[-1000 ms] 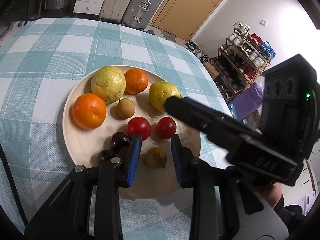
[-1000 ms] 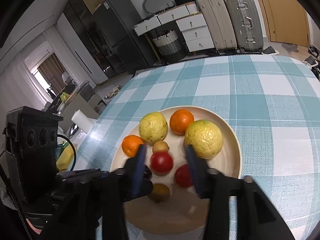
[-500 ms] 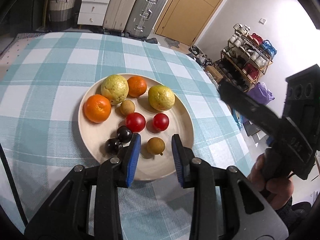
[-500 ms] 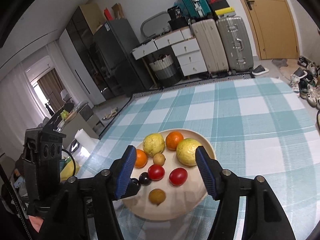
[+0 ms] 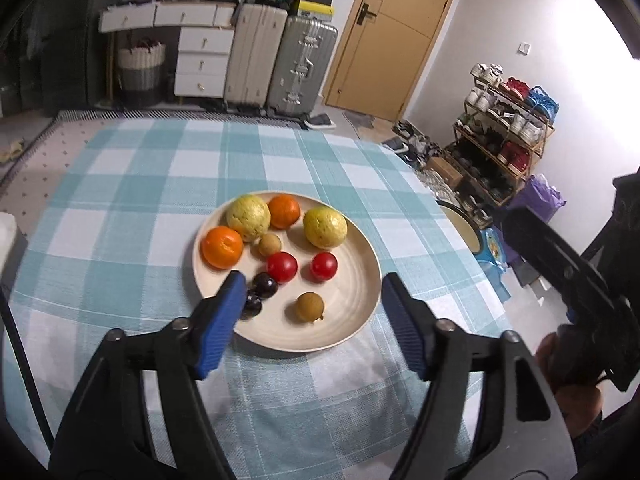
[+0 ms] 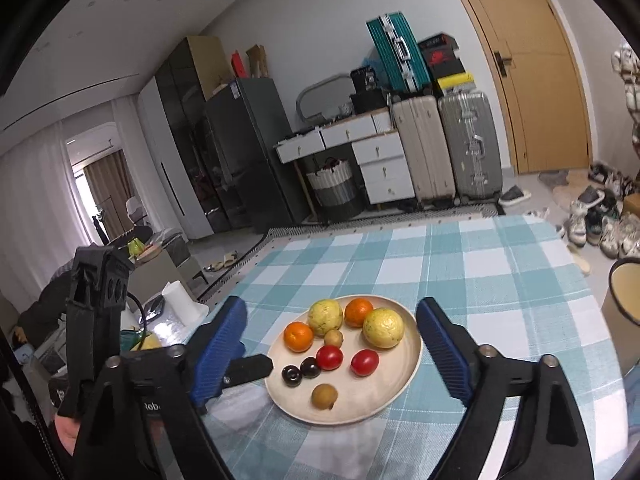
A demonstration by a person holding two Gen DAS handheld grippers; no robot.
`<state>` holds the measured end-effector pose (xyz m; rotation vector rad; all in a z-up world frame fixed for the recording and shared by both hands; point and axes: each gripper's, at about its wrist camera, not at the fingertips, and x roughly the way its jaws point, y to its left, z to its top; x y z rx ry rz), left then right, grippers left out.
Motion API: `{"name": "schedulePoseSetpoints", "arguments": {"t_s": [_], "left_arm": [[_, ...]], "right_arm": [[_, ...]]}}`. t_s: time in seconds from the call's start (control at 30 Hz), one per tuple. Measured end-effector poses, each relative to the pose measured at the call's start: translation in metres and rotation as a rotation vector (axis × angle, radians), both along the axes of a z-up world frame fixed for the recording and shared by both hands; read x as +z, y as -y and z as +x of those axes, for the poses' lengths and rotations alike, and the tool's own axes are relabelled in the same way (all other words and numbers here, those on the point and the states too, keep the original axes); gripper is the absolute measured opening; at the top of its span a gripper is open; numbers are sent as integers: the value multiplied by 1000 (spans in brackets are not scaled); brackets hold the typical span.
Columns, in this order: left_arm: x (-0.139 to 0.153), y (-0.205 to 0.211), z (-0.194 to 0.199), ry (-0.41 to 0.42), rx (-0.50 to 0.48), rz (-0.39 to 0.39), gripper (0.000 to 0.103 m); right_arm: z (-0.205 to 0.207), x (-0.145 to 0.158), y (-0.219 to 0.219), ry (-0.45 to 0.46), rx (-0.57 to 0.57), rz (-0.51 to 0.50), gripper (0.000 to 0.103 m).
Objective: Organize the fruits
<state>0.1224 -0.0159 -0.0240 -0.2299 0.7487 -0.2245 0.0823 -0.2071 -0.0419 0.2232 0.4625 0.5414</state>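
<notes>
Fruits sit together on the round cream plate (image 5: 362, 300) in the middle of our teal checked tablecloth (image 5: 132, 208): two oranges (image 5: 222, 247), two yellow-green guavas (image 5: 325, 227), two red tomatoes (image 5: 282, 267), two dark plums (image 6: 310, 367) and two small brown longans (image 5: 309, 308). We hold our left gripper (image 5: 312, 318) above the plate's near rim, jaws spread wide and empty. Our right gripper (image 6: 330, 354) hangs likewise, wide apart, grasping nothing.
</notes>
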Motion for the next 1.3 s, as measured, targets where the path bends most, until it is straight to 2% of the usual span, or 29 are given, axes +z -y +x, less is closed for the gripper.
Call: {"name": "schedulePoseSetpoints", "arguments": {"t_s": [0.07, 0.17, 0.3, 0.43, 0.73, 0.93, 1.3], "left_arm": [[7, -1, -8, 30, 23, 22, 79], [19, -3, -23, 79, 46, 34, 81], [33, -5, -41, 133, 76, 58, 86], [46, -6, -61, 219, 110, 88, 102], [64, -7, -99, 412, 175, 182, 102], [61, -13, -105, 407, 194, 193, 102], [32, -26, -101, 404, 227, 209, 102]], "right_arm": [[-8, 1, 0, 11, -6, -7, 91], [-24, 5, 1, 21, -13, -9, 95], [-50, 14, 0, 98, -31, -30, 100], [-67, 20, -2, 155, -40, -39, 102], [-81, 14, -1, 210, -84, -61, 103], [-84, 11, -1, 243, -103, -114, 103], [-91, 1, -3, 319, -127, -172, 103]]}}
